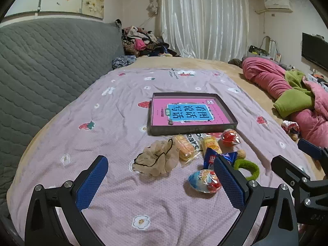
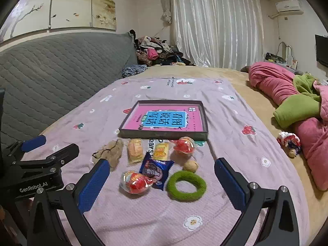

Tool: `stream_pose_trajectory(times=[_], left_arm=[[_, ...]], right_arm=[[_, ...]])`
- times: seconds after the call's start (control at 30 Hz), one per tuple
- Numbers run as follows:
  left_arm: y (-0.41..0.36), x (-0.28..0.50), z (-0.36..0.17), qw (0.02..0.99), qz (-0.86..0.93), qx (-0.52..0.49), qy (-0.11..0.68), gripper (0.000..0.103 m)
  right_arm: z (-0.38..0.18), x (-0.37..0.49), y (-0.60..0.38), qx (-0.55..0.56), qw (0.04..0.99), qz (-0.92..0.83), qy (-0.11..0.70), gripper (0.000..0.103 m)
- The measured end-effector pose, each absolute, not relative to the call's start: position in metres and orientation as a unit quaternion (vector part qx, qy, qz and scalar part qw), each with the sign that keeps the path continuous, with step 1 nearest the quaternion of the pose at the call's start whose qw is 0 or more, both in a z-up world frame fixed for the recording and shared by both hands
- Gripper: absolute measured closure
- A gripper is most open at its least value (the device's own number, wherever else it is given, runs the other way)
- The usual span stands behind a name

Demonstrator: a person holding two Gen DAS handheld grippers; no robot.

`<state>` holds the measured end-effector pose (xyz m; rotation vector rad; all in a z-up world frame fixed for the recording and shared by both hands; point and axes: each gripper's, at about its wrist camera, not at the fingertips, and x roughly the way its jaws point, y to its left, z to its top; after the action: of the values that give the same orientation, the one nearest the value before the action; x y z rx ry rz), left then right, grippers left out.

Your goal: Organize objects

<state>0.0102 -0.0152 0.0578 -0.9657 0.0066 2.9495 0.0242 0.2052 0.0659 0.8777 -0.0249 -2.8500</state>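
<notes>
A shallow dark box [image 1: 190, 129] [image 2: 164, 135] with a pink book inside lies on the lilac bedspread. In front of it lie a beige scrunchie [image 1: 157, 158] [image 2: 109, 150], a wrapped biscuit pack [image 1: 185, 148] [image 2: 134, 149], a yellow snack [image 1: 211, 143] [image 2: 161, 150], a red jelly cup [image 1: 230, 137] [image 2: 183, 146], a blue wrapper [image 1: 217, 156] [image 2: 156, 171], a foil egg toy [image 1: 205, 181] [image 2: 136, 181], a walnut [image 2: 190, 166] and a green ring [image 1: 248, 168] [image 2: 186, 185]. My left gripper [image 1: 160, 181] is open above the near items. My right gripper [image 2: 161, 184] is open above them too.
A grey quilted headboard [image 1: 51, 65] runs along the left. Pink and green bedding [image 2: 297, 110] is heaped at the right, with a small toy [image 2: 289, 142] beside it. A clothes pile [image 1: 143, 43] sits by the curtains at the back.
</notes>
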Motion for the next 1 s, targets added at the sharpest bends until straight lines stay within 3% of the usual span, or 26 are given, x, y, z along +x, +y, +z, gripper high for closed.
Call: stream_pose_trajectory(times=[0.4, 1.0], left_arm=[[-0.034, -0.008, 0.051, 0.031, 0.946, -0.322, -0.007, 0.001], [-0.047, -0.059, -0.011, 0.045, 0.924, -0.379, 0.003, 0.001]], right_arm=[[0.060, 0.015, 0.182, 0.301, 0.101, -0.948, -0.003, 0.000], [0.001, -0.005, 0.150, 0.362, 0.093, -0.927, 0.020, 0.000]])
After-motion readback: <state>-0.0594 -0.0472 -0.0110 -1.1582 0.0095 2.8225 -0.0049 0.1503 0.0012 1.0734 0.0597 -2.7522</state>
